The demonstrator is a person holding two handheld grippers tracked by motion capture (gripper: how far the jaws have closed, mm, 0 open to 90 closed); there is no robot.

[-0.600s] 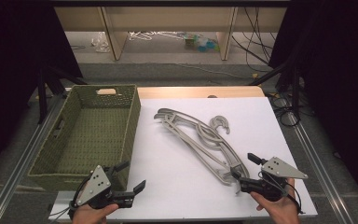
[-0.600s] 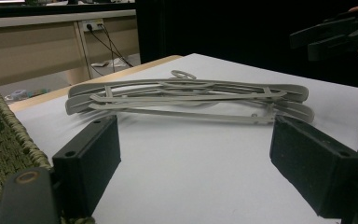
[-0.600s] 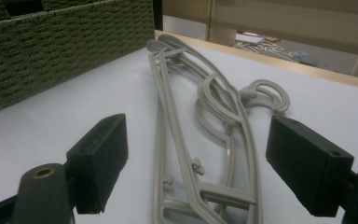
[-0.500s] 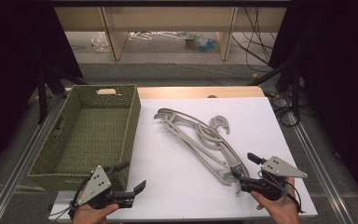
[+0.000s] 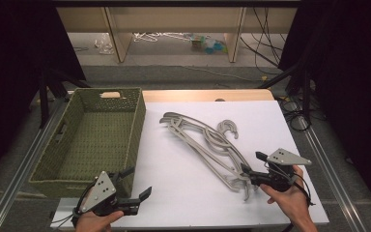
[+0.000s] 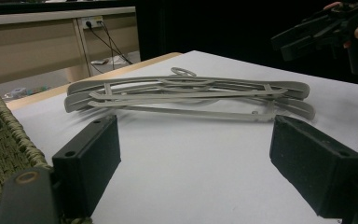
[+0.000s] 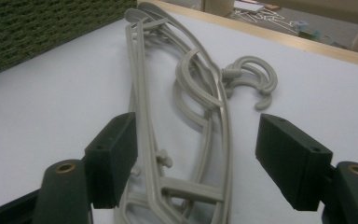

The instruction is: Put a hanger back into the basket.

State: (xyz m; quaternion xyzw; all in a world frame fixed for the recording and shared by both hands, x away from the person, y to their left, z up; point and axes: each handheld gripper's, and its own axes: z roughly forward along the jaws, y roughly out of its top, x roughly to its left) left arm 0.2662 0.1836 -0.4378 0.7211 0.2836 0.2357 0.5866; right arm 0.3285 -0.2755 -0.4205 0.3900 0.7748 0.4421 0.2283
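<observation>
A green woven basket [image 5: 96, 140] stands along the table's [image 5: 174, 183] left edge, its far end near the far left corner; nothing lies between it and the pile of grey hangers [image 5: 207, 145], only bare white top. The hangers lie in one tangled heap running from the middle of the table toward the near right corner, hooks turned to the right edge — how many are in the heap cannot be counted for sure, though at least two hooks show. There is one basket and there are two grippers. The left hand-held gripper [image 5: 137, 188] sits at the near edge just beside the basket's near right corner, jaws wide apart and empty. The right hand-held gripper [image 5: 253, 164] is near the right near corner — its jaws stand open either side of the heap's near end, not pressing on it.
</observation>
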